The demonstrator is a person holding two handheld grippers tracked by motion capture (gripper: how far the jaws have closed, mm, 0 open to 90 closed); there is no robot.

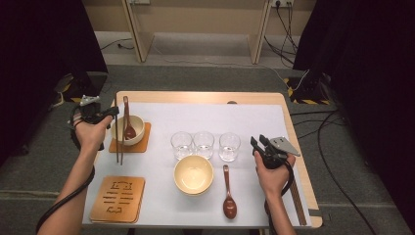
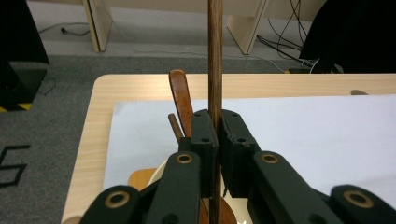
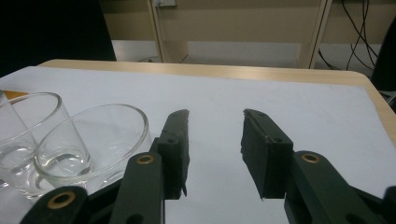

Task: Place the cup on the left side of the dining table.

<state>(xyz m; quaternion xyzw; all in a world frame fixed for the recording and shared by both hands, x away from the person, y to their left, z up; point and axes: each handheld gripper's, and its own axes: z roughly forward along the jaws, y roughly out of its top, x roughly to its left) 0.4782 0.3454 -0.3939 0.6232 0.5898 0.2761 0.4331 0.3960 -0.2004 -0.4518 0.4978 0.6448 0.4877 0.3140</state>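
The chopstick (image 2: 215, 56) runs off the frame's top edge.

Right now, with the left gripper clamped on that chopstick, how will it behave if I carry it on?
The chopstick looks like stiff, thin wood, so it probably won't bend. The left gripper pinches it at one narrow spot, so the long free end may swing or pivot. Once set on the white mat, its slim round shape could let it roll.

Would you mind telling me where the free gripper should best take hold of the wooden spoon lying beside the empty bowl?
Grip the wooden spoon at mid-handle, coming straight down from above with the right gripper, whose tongs stand open. The handle is slim and straight and lies flat on the white mat, pointing away from the person; the tongs should straddle it crosswise. The empty bowl leaves a little room on that side.
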